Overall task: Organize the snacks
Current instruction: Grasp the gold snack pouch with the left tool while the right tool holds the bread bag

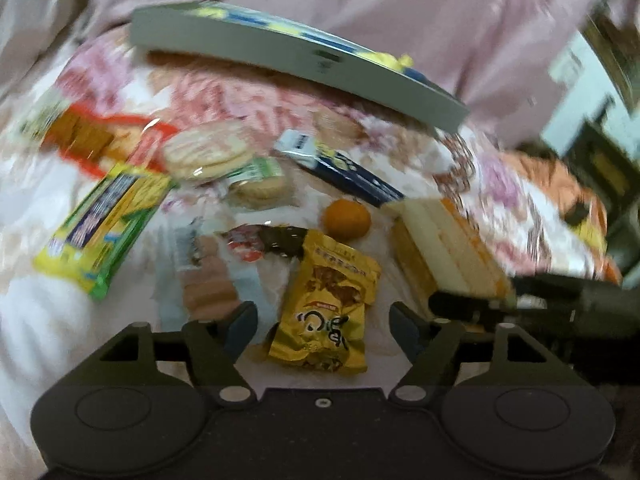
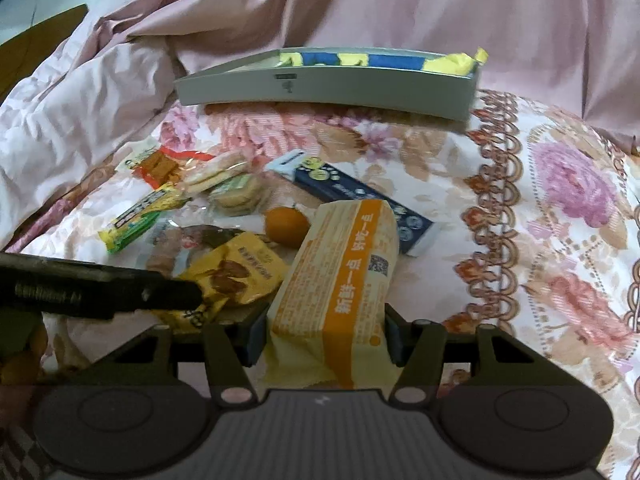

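Right gripper (image 2: 326, 340) clamps orange-banded bread pack (image 2: 340, 276), lengthwise toward grey tray (image 2: 320, 88) | left gripper (image 1: 322, 328) wide over yellow pouch (image 1: 328, 300)

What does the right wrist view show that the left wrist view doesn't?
Only the right wrist view: the orange print on the bread pack, clamped in the right gripper, and the patterned border of the floral bedspread. Only the left wrist view: the left gripper open over the yellow snack bag. Both: the grey box, the orange fruit, the navy packet, the green-yellow bar.
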Available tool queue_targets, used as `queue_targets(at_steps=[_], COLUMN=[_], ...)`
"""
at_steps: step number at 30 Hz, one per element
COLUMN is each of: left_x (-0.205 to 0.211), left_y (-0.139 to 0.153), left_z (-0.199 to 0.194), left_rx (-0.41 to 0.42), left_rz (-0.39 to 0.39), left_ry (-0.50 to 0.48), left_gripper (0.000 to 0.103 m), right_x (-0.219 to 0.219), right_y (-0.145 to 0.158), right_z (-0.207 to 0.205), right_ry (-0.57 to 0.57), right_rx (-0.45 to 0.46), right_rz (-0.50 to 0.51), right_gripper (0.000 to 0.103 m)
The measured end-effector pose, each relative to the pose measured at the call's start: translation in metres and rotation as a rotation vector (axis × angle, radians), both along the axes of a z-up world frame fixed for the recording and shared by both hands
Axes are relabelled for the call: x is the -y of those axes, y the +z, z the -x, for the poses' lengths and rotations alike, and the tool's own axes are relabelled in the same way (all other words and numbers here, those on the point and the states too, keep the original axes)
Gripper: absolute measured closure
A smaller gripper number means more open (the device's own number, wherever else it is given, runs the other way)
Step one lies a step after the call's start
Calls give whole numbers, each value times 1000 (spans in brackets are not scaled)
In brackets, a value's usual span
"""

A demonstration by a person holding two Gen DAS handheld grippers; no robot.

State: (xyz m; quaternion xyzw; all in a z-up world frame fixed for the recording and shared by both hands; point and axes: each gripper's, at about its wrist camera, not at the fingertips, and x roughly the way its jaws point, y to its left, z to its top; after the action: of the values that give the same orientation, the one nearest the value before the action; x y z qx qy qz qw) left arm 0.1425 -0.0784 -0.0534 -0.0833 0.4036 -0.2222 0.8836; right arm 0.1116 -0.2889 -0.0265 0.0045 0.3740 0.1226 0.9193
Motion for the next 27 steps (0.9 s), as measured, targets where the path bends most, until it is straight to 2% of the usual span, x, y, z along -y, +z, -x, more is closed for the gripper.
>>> queue_targets(at_steps=[4, 8, 9, 12, 13, 14, 21, 27], left_x=[18, 34, 37, 40, 40, 39, 32, 18], left_y=[0, -3, -4, -6, -7, -7, -5, -2], left_z=[-1, -7, -9, -14, -14, -15, -9, 3], left_rx=[24, 36, 31, 23, 24, 21, -5, -61], left_rz=[-74, -187, -211, -257, -263, -266, -232, -202], left_ry=[-80, -122, -126, -133, -138, -142, -100, -46], left_gripper=[25, 25, 27, 39, 48, 49, 51, 51], right_x=[8, 5, 5, 8, 8, 8, 5, -11], right_y=[-1, -1, -1, -1, -1, -1, -2, -1], right_z=[-4, -5, -5, -6, -6, -6, -6, 3], right_ry=[11, 28, 25, 23, 24, 25, 37, 121], right_rx=[-11, -6, -6, -9, -9, -9, -11, -19], right_rz=[-34, -18, -10, -30, -32, -32, -20, 40], right_gripper=[41, 41, 41, 41, 41, 41, 41, 40])
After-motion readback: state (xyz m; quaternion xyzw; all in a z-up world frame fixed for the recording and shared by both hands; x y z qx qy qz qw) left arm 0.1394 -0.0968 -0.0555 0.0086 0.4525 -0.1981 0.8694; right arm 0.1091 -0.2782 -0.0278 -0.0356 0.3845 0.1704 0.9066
